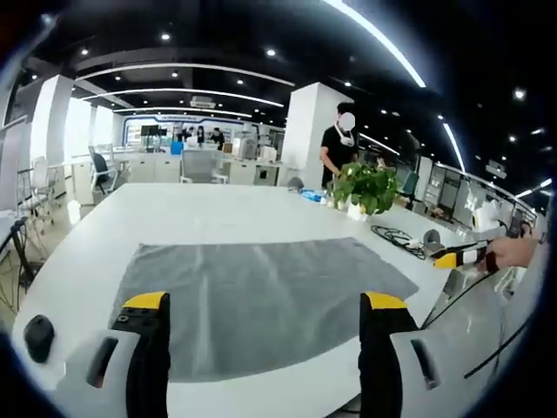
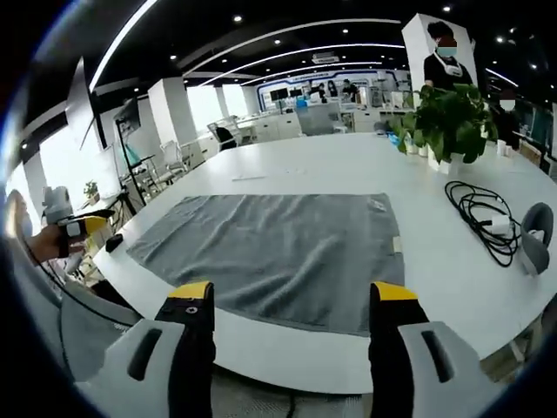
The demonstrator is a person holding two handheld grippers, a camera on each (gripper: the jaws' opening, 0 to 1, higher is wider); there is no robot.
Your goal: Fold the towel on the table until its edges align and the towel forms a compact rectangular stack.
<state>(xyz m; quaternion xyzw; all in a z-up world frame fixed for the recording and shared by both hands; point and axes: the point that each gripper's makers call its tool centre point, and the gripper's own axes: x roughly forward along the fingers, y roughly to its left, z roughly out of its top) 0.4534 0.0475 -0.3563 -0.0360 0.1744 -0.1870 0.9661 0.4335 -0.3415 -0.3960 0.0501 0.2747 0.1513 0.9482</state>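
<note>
In the left gripper view a small black object (image 1: 39, 337) sits at eight o'clock on the white table (image 1: 218, 205); the left gripper (image 1: 265, 305) rises from six o'clock with its yellow-tipped jaws spread wide apart and nothing between them; the grey towel (image 1: 261, 296) lies flat and unfolded at the centre, just beyond the jaw tips; a potted plant (image 1: 365, 187) stands at one o'clock with a person (image 1: 338, 144) behind it; black cables (image 1: 399, 237) lie at two o'clock; the other gripper comes in at three o'clock, held in a hand (image 1: 513, 252). In the right gripper view the towel (image 2: 278, 248) again spreads flat at the centre; the right gripper (image 2: 291, 300) stands parted and empty at six o'clock; the plant (image 2: 448, 117) sits at one o'clock, a coiled cable (image 2: 483, 218) at three o'clock.
</note>
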